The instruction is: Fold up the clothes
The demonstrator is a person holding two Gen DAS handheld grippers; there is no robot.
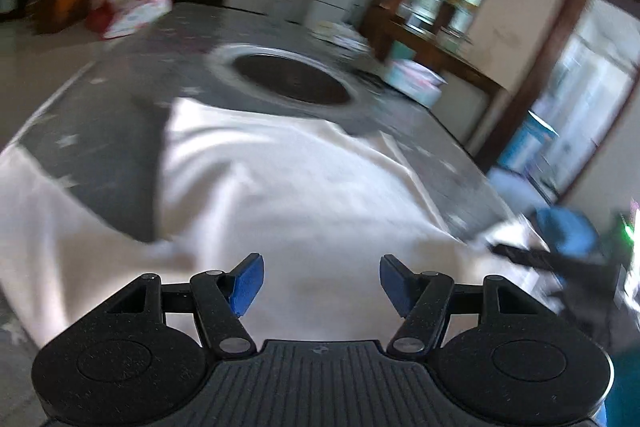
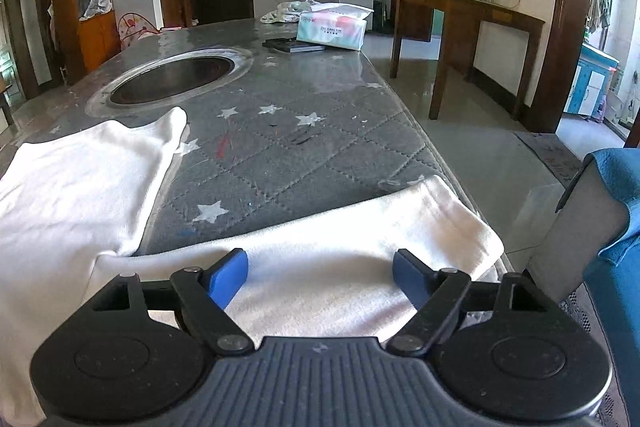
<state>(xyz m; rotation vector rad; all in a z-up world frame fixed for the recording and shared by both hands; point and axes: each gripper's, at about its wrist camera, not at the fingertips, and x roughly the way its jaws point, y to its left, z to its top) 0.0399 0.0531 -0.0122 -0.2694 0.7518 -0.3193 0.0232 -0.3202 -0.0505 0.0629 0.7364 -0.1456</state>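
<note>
A white garment (image 1: 280, 187) lies spread on the grey star-patterned table cover (image 1: 104, 155). My left gripper (image 1: 322, 283) is open and empty, hovering over the middle of the garment; this view is motion-blurred. In the right wrist view the garment's body (image 2: 72, 195) lies at the left, and one sleeve (image 2: 340, 251) stretches right to the table's edge. My right gripper (image 2: 320, 273) is open and empty just above that sleeve. The right gripper also shows at the far right of the left wrist view (image 1: 532, 251), blurred.
A round metal-rimmed hole (image 2: 172, 81) sits in the table (image 2: 320, 131) beyond the garment. A tissue pack (image 2: 332, 27), a dark flat object (image 2: 292, 45) and a bundle of cloth (image 2: 288, 10) lie at the far end. The table edge runs along the right, with floor and a wooden side table (image 2: 460, 19) beyond.
</note>
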